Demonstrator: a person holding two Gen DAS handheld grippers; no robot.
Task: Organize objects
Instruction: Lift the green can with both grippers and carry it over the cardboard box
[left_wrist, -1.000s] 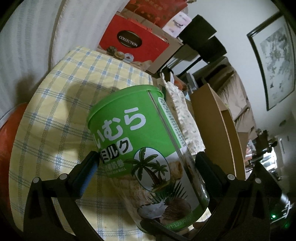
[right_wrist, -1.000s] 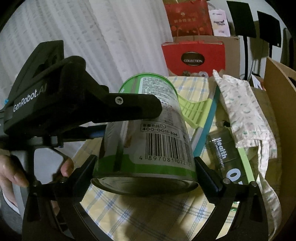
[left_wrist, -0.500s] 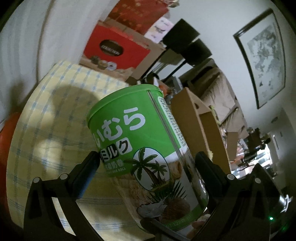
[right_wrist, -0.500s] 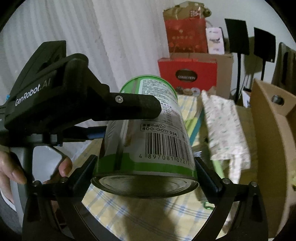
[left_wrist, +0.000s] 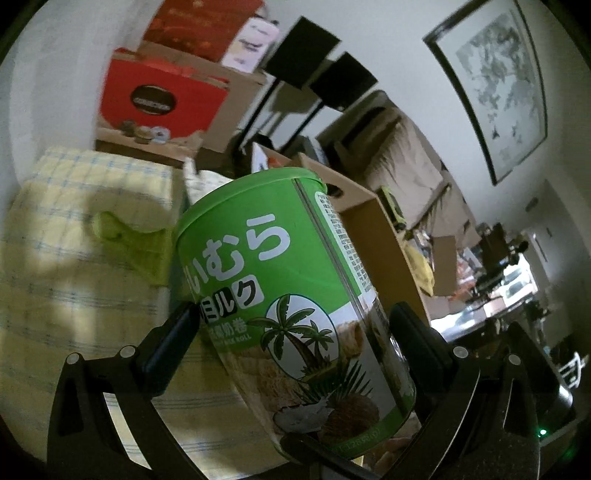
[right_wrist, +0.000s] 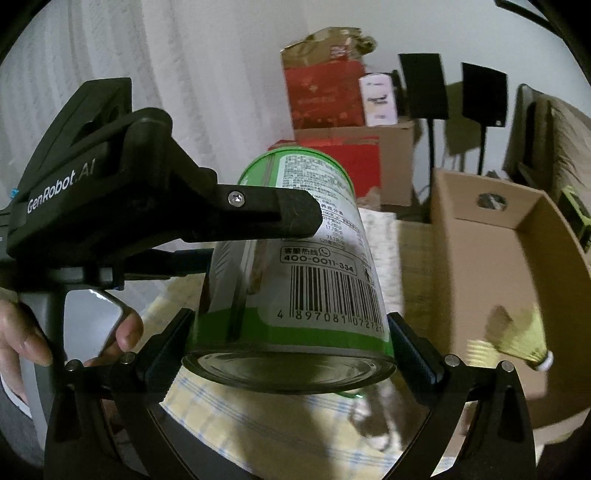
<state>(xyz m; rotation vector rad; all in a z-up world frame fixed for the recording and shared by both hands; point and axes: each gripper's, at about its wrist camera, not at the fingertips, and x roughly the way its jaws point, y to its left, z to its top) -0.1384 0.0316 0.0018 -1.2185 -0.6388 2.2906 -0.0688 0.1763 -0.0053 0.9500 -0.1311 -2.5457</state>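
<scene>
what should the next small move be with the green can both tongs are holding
Probably carry the green cylindrical metal can sideways toward the open brown cardboard box. Both the left tongs and right tongs clamp it above the yellow checked cloth, and the box has room.

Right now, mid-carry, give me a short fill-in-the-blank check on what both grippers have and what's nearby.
1. Both grippers grip the same ____ can.
2. The right gripper clamps the can's ____ end.
3. The open cardboard box holds a ____.
4. The cloth below is checked yellow and ____.

Missing words: green; bottom; shuttlecock; blue
</scene>
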